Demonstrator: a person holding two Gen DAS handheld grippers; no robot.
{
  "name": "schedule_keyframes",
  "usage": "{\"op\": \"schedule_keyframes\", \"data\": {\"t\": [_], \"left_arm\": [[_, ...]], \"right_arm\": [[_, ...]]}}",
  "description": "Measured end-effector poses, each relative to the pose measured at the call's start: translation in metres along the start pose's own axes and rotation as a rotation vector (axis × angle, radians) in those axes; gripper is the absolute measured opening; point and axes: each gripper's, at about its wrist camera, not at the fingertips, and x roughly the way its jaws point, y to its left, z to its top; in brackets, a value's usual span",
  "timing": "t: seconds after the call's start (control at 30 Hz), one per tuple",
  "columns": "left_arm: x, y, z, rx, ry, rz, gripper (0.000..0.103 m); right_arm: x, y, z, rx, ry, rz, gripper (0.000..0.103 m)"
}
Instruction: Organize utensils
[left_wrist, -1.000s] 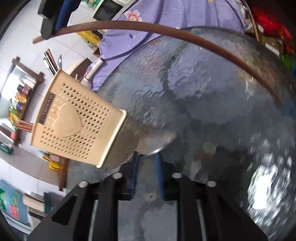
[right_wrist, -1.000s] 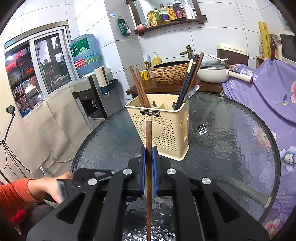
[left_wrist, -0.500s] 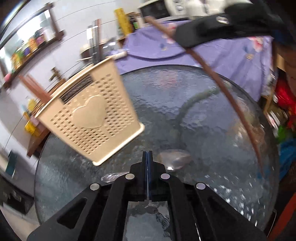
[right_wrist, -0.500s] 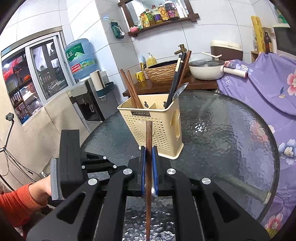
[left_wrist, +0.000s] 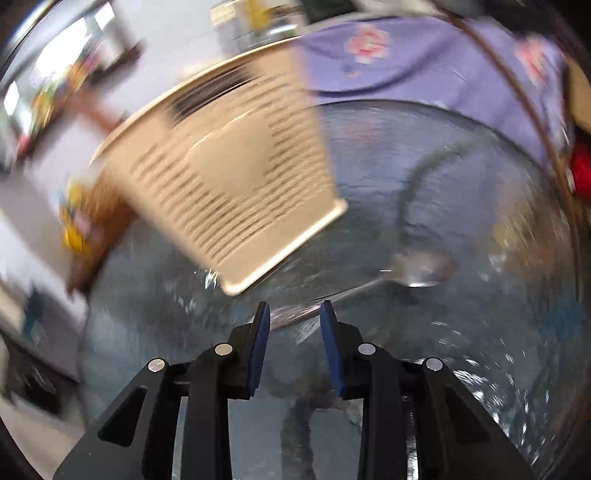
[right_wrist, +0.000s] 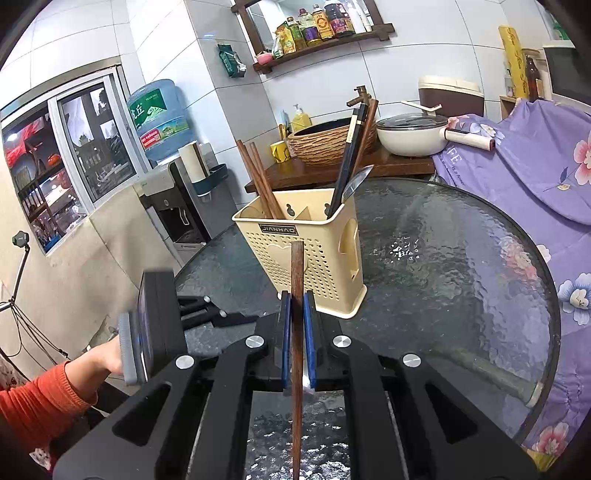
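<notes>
A cream perforated utensil holder (right_wrist: 314, 251) stands on the round glass table (right_wrist: 461, 277). It holds brown chopsticks (right_wrist: 258, 177) in its left slot and dark chopsticks with a spoon (right_wrist: 351, 166) in its right slot. My right gripper (right_wrist: 296, 299) is shut on a brown wooden chopstick (right_wrist: 296, 266) that points at the holder's front. In the blurred left wrist view, my left gripper (left_wrist: 294, 312) hovers over the glass with its jaws opening. A metal spoon (left_wrist: 424, 269) lies on the table, its handle running toward the gap; the pads do not press on it.
A person's hand in an orange sleeve (right_wrist: 44, 398) carries the left tool at the table's near left edge. A purple flowered cloth (right_wrist: 535, 166) borders the table on the right. Behind it a wooden counter (right_wrist: 332, 173) carries a woven basket and a white pot.
The left gripper has rolled and travelled across the table; its jaws closed fully, then parted. The spoon's bowl now lies to its front right. The right gripper keeps its chopstick, nearly still.
</notes>
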Motion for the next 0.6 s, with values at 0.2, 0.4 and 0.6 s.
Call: {"op": "schedule_keyframes", "data": {"t": [0.2, 0.4, 0.6], "left_arm": [[0.018, 0.019, 0.009, -0.078, 0.032, 0.005, 0.029], [0.033, 0.040, 0.014, -0.184, 0.038, -0.099, 0.028], [0.050, 0.040, 0.018, -0.187, 0.087, -0.089, 0.027]], "right_arm": [[0.009, 0.000, 0.000, 0.013, 0.016, 0.003, 0.008], [0.011, 0.001, -0.001, 0.019, 0.022, 0.007, 0.008], [0.014, -0.001, -0.002, 0.026, 0.027, 0.003, 0.008]]}}
